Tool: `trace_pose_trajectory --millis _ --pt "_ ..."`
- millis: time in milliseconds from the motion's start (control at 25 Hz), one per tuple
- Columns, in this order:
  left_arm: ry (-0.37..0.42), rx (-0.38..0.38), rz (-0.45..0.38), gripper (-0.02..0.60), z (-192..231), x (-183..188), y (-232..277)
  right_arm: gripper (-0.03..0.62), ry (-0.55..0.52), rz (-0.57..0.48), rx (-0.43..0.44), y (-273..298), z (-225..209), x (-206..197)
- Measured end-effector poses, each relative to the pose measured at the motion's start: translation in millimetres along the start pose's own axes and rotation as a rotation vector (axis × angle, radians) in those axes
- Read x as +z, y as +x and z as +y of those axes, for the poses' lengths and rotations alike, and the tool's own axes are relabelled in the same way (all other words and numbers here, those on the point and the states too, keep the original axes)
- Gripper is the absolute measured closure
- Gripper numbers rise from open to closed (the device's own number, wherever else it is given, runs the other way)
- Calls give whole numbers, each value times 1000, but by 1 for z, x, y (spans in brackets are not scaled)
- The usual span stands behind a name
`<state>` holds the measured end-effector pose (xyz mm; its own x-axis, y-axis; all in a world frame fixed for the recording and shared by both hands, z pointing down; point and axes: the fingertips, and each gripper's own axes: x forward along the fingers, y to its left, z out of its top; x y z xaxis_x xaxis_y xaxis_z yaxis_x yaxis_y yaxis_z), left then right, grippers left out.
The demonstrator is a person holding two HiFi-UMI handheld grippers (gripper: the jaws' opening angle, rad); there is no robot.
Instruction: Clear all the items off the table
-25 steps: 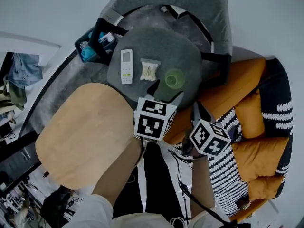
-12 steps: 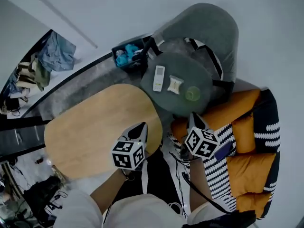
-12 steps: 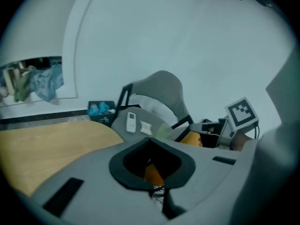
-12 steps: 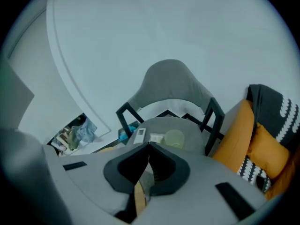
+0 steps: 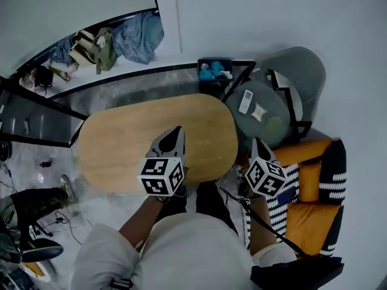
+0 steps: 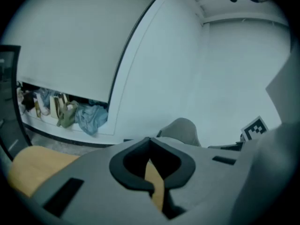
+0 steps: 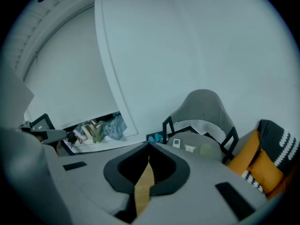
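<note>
My left claw, mid-frame over the wooden tabletop, is fully closed and holds nothing; my right claw, right of it, is closed and empty too.

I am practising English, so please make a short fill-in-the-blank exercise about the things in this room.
1. The remote control lies on the round table, whose colour is ____.
2. The colour of the cup next to the packet is ____.
3. The jaws of the left gripper and the right gripper are not open but ____.
Missing words: grey; green; shut.
</note>
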<state>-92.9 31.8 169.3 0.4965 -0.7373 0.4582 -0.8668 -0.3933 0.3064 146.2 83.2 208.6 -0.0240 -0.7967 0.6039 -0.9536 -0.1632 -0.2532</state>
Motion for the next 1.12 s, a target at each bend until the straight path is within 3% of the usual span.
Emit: trace_pose_trajectory --millis 200,520,800,1120 --pt "45 109 -108 574 70 33 -91 569 -74 -52 43 -42 70 1" --pt "92 317 -246 574 99 57 -198 569 -221 -182 208 -78 138 39" --pt "29 394 -279 574 89 22 -253 569 -309 -249 325 -103 145 52" --pt "28 430 -291 574 63 22 -265 571 -410 -253 429 -125 163 39"
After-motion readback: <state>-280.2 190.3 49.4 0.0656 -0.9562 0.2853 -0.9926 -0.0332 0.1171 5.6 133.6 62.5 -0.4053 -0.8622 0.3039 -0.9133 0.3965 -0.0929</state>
